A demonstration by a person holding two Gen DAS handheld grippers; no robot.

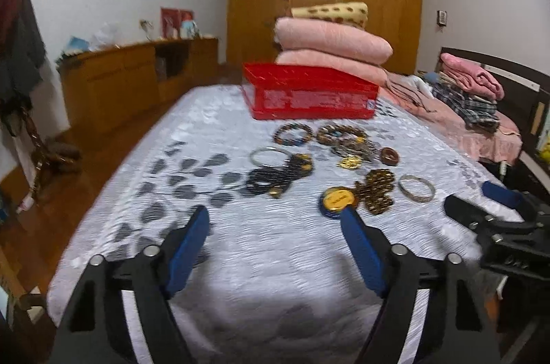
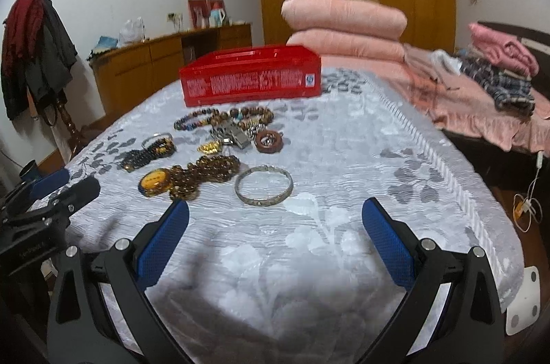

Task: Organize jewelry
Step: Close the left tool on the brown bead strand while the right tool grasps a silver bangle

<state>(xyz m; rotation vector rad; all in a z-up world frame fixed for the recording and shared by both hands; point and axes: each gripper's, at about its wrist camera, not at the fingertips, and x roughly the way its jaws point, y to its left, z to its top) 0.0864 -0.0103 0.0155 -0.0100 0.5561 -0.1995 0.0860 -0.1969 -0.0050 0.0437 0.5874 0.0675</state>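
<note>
- Jewelry lies scattered across the middle of a white cloth with grey leaf prints (image 2: 343,157) that covers the bench; none of it is in the red box.
- Nearest the right gripper (image 2: 275,212) sits a silver metal bangle (image 2: 264,185), flat on the cloth.
- Just to its left, a round amber-yellow pendant (image 2: 155,182) touches a heap of brown-gold beads (image 2: 206,173).
- Farther back lie a second silver bangle (image 1: 270,156), a dark beaded bracelet with a gold clasp (image 1: 271,180), a small brown wooden ring (image 2: 269,141), a gold trinket (image 1: 350,162) and several multicoloured bead bracelets (image 1: 293,135).
- Behind the pieces stands a red rectangular plastic box (image 2: 251,78), open at the top.
- The left gripper (image 1: 275,221) hangs over the near cloth, jaws parted with nothing between them.
- The right gripper's jaws stand wide apart and empty too, the bangle just beyond their tips.
- Folded pink quilts (image 2: 343,23) are stacked behind the box.
</note>
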